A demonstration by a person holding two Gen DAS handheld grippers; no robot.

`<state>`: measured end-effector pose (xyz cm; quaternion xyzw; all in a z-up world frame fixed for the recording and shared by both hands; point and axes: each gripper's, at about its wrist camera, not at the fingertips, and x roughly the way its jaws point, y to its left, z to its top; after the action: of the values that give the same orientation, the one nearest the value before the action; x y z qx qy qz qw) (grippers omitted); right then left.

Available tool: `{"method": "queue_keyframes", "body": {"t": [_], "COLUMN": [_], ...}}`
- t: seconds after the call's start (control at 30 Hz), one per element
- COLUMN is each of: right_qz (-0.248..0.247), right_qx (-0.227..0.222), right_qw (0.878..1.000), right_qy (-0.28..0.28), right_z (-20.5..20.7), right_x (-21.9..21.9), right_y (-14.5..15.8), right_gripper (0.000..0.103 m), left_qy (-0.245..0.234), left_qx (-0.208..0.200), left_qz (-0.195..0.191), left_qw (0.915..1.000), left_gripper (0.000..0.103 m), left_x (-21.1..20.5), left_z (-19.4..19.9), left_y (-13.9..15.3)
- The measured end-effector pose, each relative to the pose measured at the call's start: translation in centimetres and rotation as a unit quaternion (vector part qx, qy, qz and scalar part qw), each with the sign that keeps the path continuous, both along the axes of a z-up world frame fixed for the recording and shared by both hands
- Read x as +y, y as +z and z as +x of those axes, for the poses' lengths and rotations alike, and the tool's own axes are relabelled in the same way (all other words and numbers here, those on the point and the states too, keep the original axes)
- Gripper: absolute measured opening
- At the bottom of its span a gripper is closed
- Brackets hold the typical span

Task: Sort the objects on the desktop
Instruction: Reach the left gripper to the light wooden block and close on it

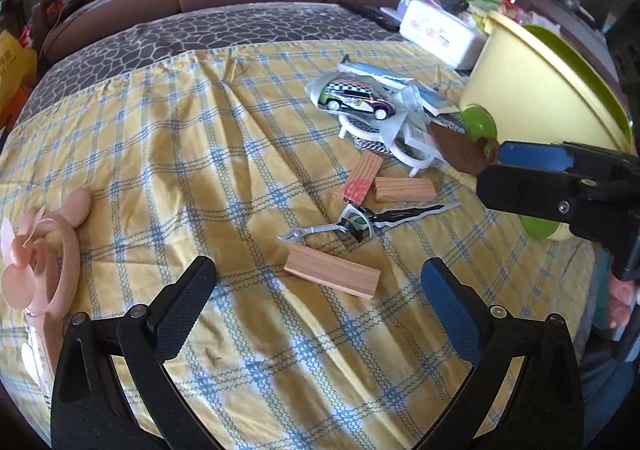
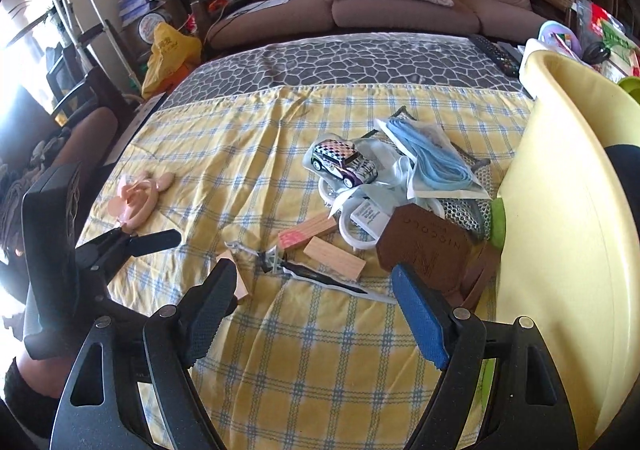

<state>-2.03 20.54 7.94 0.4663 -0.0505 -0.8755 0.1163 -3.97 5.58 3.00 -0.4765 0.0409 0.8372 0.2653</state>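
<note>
The likeliest slip from here is a muddled pick: the small things lie crowded on the checked cloth [image 1: 168, 154] of the bench, with the toy car [image 1: 357, 101] perched on a heap of white rings and plastic bags, and the toy dagger [image 1: 368, 219] lying between three wooden blocks, so jaws closing there may catch two things or nudge a neighbour away. The loose cloth may also ruck up under a fingertip. The yellow bowl [image 1: 532, 78] stands tilted at the right edge, close to the right gripper [image 2: 312, 302]. Both the left gripper [image 1: 316, 290] and the right have jaws standing wide, holding nothing and touching nothing; the nearest wooden block [image 1: 332, 275] lies just ahead of the left one.
</note>
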Motion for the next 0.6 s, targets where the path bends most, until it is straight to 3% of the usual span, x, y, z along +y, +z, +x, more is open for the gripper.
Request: {"method": "queue_keyframes", "body": {"t": [0.23, 0.4, 0.47, 0.6], "right_qz": [-0.02, -0.016, -0.012, -0.003], "right_qx": [-0.013, -0.018, -0.02, -0.022], "right_qw": [1.0, 1.0, 1.0, 1.0], "right_qy": [-0.014, -0.012, -0.01, -0.008], "right_z": [-0.7, -1.0, -1.1, -1.2], "right_x": [1.1, 0.9, 0.7, 0.5], "right_y": [-0.8, -1.2, -1.4, -1.7], "right_gripper": [0.081, 0.076, 0.074, 0.068], "left_qy": [-0.016, -0.009, -0.002, 0.01], "left_qx": [0.001, 0.001, -0.002, -0.011], "left_qz": [-0.025, -0.034, -0.031, -0.018], "left_qw": [0.9996, 0.9994, 0.9995, 0.9997], "left_gripper": [0.087, 0.058, 0.051, 0.05], "left_x": [1.4, 1.5, 1.3, 0.7], "left_z": [-0.2, -0.5, -0.7, -0.9], "left_y": [-0.9, -1.1, -1.1, -1.0]}}
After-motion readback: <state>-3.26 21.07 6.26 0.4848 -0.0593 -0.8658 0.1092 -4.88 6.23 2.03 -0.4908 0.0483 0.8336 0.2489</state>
